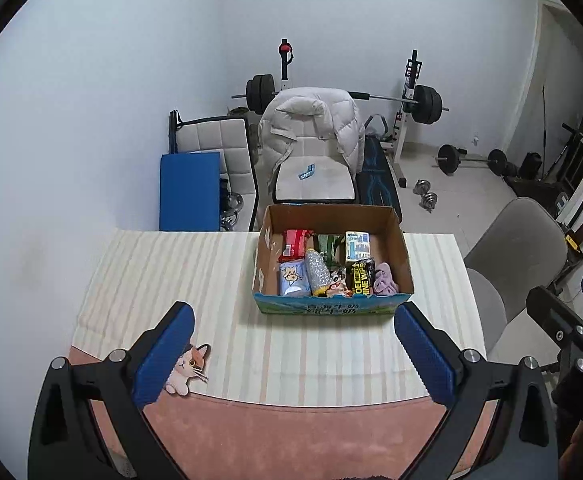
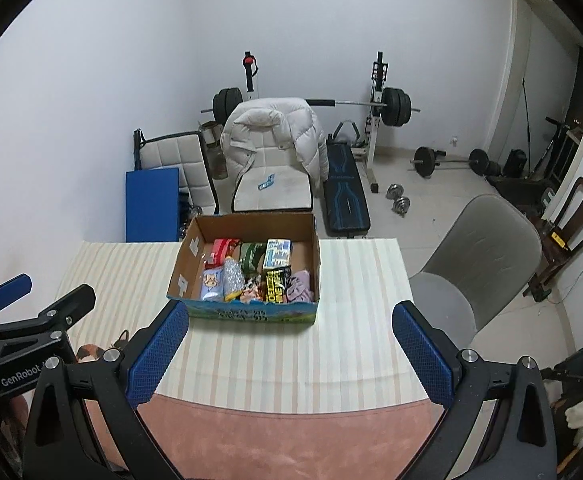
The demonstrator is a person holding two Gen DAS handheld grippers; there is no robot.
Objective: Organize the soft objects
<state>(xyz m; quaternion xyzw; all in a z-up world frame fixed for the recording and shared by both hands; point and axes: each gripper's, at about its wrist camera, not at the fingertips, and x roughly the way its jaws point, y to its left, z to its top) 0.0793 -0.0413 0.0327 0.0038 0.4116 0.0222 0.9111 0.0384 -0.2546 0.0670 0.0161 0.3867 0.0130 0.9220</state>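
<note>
A cardboard box (image 1: 399,252) stands at the far middle of the striped table (image 1: 163,280); it also shows in the right wrist view (image 2: 187,256). It holds several packets and a crumpled lilac cloth (image 1: 385,280), which also shows in the right wrist view (image 2: 300,286). A small plush cat (image 1: 189,366) lies on the table's near left, next to my left gripper's left finger. My left gripper (image 1: 293,350) is open and empty, above the near table edge. My right gripper (image 2: 289,350) is open and empty, in front of the box. The left gripper's body (image 2: 19,336) shows at left.
A pink cloth (image 1: 291,432) covers the table's near edge. A grey chair (image 1: 503,280) stands right of the table. Behind the table are a chair with a white puffer jacket (image 1: 311,128), a blue mat (image 1: 189,192), a weight bench and barbells.
</note>
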